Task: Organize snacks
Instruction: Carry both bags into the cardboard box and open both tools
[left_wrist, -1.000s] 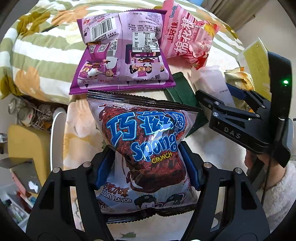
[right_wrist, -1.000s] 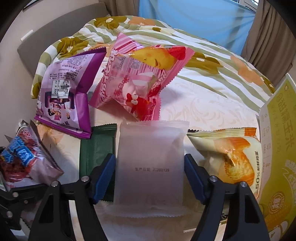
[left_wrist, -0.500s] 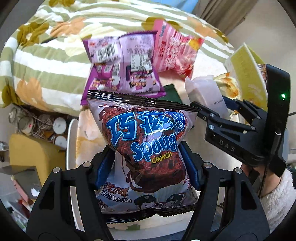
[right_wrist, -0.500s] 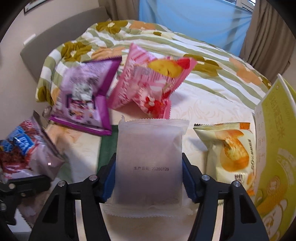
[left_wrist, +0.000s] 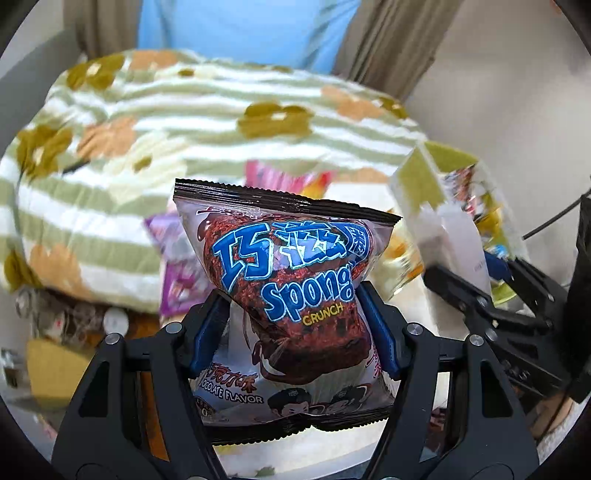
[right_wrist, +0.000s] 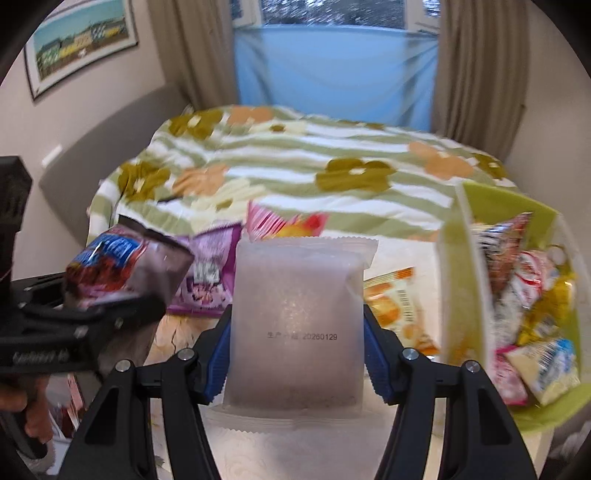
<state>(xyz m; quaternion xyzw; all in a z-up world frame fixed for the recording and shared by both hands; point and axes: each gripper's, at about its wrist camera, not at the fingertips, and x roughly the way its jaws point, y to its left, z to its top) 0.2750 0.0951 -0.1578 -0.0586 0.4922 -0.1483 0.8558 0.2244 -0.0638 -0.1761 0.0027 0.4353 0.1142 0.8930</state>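
- Left gripper (left_wrist: 291, 328): jaws clamped on the Sponge Crunch bag (left_wrist: 291, 295) across its lower-middle, bag upright, sealed top edge up, clear of the bed.
- Right gripper (right_wrist: 295, 354): jaws have just been closing and now pinch the frosted white pouch (right_wrist: 295, 325) by both side edges; pouch stands upright, long axis up.
- Key relation: the yellow-green box (right_wrist: 458, 295) (open-topped, already part full of snacks) sits right of both grippers. Right hand is the nearer; left gripper is on the far side of it.
- Judgement: right pouch likely goes in first, moving right and down; left bag would have to cross behind it.
- Left on the bed: purple bag (right_wrist: 210, 273), pink bag (right_wrist: 284, 225), orange-yellow pack (right_wrist: 399, 306).
- Risk (judgement): the puffy bag may slip in the narrow pinch.
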